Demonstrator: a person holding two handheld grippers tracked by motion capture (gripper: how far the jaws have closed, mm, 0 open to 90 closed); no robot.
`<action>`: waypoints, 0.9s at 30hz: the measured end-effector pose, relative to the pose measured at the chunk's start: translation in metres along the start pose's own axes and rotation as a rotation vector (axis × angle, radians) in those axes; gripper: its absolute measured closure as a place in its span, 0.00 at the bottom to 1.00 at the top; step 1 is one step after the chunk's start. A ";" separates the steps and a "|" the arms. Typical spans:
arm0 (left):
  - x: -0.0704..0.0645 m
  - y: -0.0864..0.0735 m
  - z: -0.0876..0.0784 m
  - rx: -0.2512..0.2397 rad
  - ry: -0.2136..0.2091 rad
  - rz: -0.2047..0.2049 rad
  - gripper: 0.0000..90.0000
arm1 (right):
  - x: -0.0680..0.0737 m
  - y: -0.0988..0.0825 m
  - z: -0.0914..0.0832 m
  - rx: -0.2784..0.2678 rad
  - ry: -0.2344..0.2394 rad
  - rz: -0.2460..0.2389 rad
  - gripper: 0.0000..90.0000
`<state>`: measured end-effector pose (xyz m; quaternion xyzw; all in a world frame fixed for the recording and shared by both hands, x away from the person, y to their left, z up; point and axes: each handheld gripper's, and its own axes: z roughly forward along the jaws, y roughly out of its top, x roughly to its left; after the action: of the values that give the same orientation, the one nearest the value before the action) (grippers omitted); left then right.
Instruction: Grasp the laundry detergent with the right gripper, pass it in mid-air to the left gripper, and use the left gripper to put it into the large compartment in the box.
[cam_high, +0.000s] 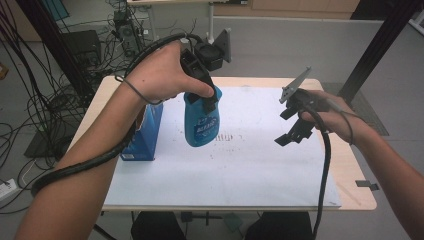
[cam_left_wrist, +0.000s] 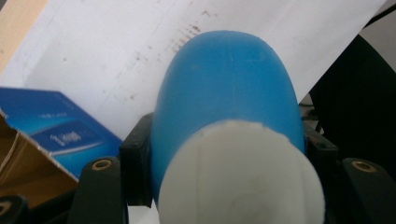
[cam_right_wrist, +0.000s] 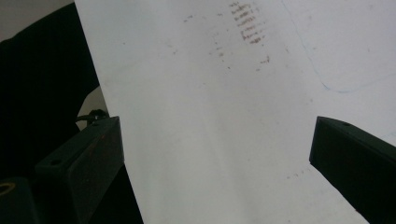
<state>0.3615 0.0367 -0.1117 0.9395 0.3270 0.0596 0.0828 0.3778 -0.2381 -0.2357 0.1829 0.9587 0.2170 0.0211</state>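
The left gripper (cam_high: 207, 97) was clamped on the blue bottle (cam_high: 201, 122) near its top, with the jaws bearing on opposite sides of the body just below the white cap (cam_left_wrist: 240, 175). The grip sat high on the bottle, probably so that the weight hung beneath the jaws and the bottle remained close to upright without swinging. The bottle was held clear of the white sheet (cam_high: 250, 170) that covered the table (cam_high: 350, 170), over the sheet's left half. It hung just beside the blue carton (cam_high: 145, 135), which stood upright at the sheet's left edge; whether the two touched could not be determined from the high view. The carton's top appeared open in the left gripper view, which suggested the bottle belonged with it, though this was a judgement only.

The right gripper (cam_high: 292, 122) was held above the right side of the sheet, well apart from the bottle. Its jaws stood wide apart with nothing between them; the right gripper view showed bare sheet in the gap. This position probably kept the free gripper out of the bottle's path while leaving it ready to assist. Faint brown marks (cam_high: 227, 137) lay on the sheet between the two grippers.
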 end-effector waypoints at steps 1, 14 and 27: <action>0.001 -0.001 -0.001 0.000 0.002 -0.011 0.42 | -0.001 0.001 -0.002 0.019 -0.006 -0.003 0.03; 0.033 -0.016 -0.027 -0.009 0.038 -0.164 0.42 | -0.002 0.008 -0.018 0.121 -0.070 0.012 0.04; 0.077 -0.034 -0.046 -0.045 0.058 -0.357 0.42 | -0.001 0.017 -0.024 0.140 -0.092 0.002 0.04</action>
<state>0.3937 0.1162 -0.0689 0.8622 0.4896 0.0784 0.1034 0.3819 -0.2344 -0.2068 0.1946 0.9693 0.1410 0.0519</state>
